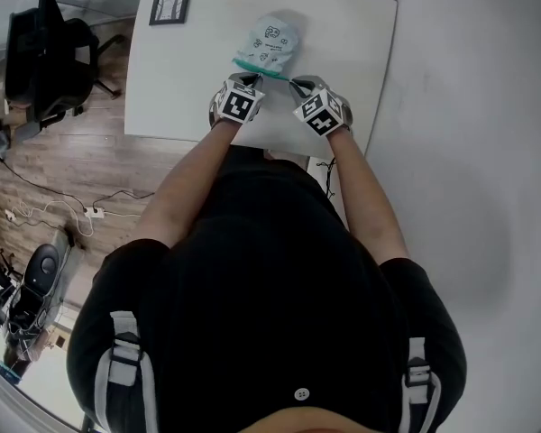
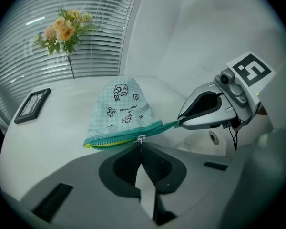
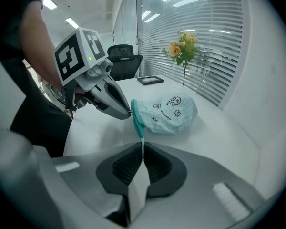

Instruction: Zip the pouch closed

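White and smooth, the table (image 1: 343, 34) carries the whole job, its rounded near edge just ahead of the person; both grippers stand side by side over that edge, each topped by a cube of black-and-white squares. Ribbed dark pads of the left gripper (image 2: 141, 144) are clenched on the small silver zipper pull (image 2: 141, 138); the right gripper (image 3: 142, 149) is likewise clamped, pinching the end of the zipper band (image 3: 137, 120), which runs taut between the two. Just beyond lies the pouch (image 1: 270, 41), flat on the table, a soft dome of mint gingham cloth printed with little cartoons; its mouth gapes left of the pull, showing yellow lining. Farther back a dark picture frame (image 2: 32, 105) lies flat; peach flowers (image 2: 64, 30) stand before slatted blinds (image 2: 105, 42).
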`<move>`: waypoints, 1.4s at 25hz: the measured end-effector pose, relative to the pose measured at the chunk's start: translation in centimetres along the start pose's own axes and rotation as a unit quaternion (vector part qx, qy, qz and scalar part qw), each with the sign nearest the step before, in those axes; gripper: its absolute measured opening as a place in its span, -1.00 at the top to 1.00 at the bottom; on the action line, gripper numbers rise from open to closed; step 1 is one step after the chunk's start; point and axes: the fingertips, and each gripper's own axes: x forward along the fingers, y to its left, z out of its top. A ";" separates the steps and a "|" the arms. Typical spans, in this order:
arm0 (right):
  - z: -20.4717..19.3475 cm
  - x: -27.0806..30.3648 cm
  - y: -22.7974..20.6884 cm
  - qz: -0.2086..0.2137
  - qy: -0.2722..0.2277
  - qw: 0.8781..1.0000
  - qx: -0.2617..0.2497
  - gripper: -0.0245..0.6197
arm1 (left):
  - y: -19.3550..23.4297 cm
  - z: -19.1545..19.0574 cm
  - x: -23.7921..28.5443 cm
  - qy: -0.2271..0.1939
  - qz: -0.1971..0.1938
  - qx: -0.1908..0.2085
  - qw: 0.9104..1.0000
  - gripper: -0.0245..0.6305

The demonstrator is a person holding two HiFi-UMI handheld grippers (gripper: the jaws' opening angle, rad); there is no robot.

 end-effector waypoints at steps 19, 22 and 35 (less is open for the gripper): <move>-2.0 -0.9 -1.8 -0.021 0.007 0.999 0.031 0.85 | 2.7 -0.9 0.2 0.010 0.026 -0.031 0.999 0.90; -2.4 -0.9 -2.3 -0.024 0.010 0.999 0.039 0.85 | 3.5 -1.1 0.2 0.010 0.031 -0.039 0.999 0.90; -3.5 -0.5 -1.9 -0.030 0.019 0.999 0.040 0.83 | 4.0 -2.6 -0.3 0.026 0.028 -0.043 0.998 0.90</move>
